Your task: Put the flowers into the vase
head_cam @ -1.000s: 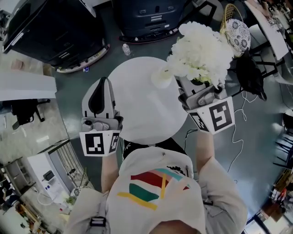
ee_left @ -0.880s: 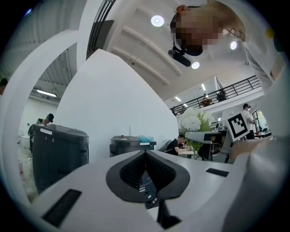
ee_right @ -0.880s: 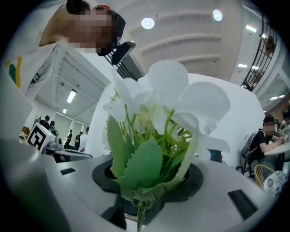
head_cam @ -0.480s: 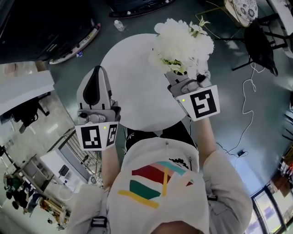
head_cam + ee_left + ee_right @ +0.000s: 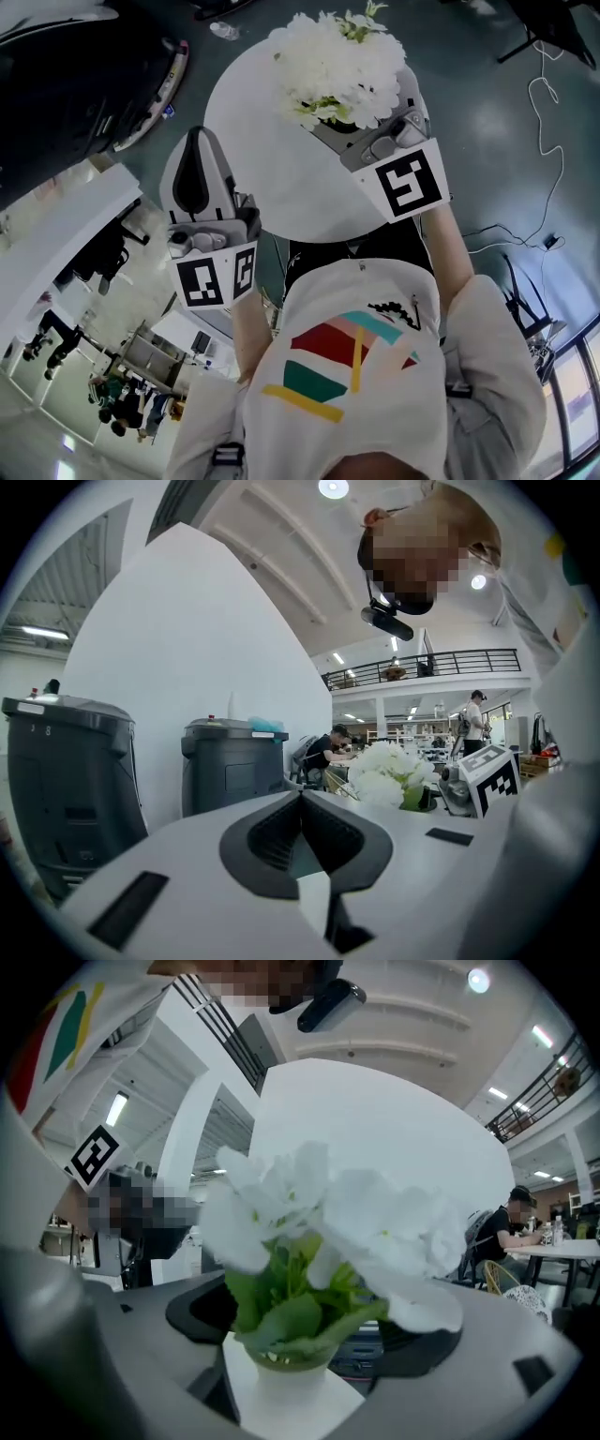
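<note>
Noting containers first: a white vase (image 5: pixel 286 1387) holds a full bunch of white flowers (image 5: pixel 328 1222), with green leaves (image 5: pixel 281 1321) packed at its mouth and blooms spreading well wider than the vase. The vase stands between the jaws of the right hand-held gripper (image 5: pixel 305 1335), which are opening. The dark pads (image 5: pixel 202 1312) sit off to either side of the vase wall, not pressing it. Whether the base rests on the desk (image 5: pixel 253 112) cannot be told. Left hand-held gripper (image 5: pixel 300 803): jaw tips pressed together, nothing between them. Pose: both forearms reach forward from the person, the right over the round white desk's right side, the left at its left edge, well apart from the flowers. Both grippers look out about level across the room. Head view hides the vase under the blooms and shows a marker cube (image 5: pixel 405 183) just behind them; only the right gripper view shows the vase itself. Left gripper view catches the flowers side-on beside that cube, plus two grey bins (image 5: pixel 234 766).
</note>
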`<state>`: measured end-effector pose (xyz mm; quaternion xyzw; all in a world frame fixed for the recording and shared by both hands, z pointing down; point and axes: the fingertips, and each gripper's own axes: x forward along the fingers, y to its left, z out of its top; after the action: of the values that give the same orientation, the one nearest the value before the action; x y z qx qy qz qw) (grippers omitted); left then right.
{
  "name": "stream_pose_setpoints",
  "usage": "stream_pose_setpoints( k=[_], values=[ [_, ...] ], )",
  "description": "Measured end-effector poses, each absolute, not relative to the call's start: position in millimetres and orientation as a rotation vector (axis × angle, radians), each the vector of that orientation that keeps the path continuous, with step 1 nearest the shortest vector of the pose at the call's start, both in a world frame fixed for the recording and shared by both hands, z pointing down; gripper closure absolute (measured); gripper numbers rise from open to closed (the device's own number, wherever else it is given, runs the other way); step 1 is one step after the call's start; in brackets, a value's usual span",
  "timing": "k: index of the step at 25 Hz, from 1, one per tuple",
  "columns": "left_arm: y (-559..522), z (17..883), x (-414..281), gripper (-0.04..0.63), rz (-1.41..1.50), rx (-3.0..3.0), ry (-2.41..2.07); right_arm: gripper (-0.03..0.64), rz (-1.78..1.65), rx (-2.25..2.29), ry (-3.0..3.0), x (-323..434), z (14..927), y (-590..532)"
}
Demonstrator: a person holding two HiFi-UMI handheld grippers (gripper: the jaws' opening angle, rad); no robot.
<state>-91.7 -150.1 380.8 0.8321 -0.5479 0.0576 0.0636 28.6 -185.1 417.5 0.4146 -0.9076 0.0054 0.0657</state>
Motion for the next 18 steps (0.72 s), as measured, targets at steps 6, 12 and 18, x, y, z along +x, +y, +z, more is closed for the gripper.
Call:
stream_pose_setpoints(
  k=[6, 12, 18],
  values=[
    [-147.9, 393.6, -69.7, 0.589, 0.187, 2.553, -1.567, 0.167, 0.152, 1.270, -2.678, 39.7, 458.1, -177.7],
    [-152.7, 399.7, -61.1, 0.589, 0.163, 2.577, -1.519, 0.161, 0.261, 1.225, -2.606, 39.3, 503.0, -171.3],
    [-147.3, 394.7, -49.1, 0.589, 0.125, 2.590, -1.531, 0.161, 0.271, 1.154, -2.578, 54.1, 508.4, -143.1]
  ],
)
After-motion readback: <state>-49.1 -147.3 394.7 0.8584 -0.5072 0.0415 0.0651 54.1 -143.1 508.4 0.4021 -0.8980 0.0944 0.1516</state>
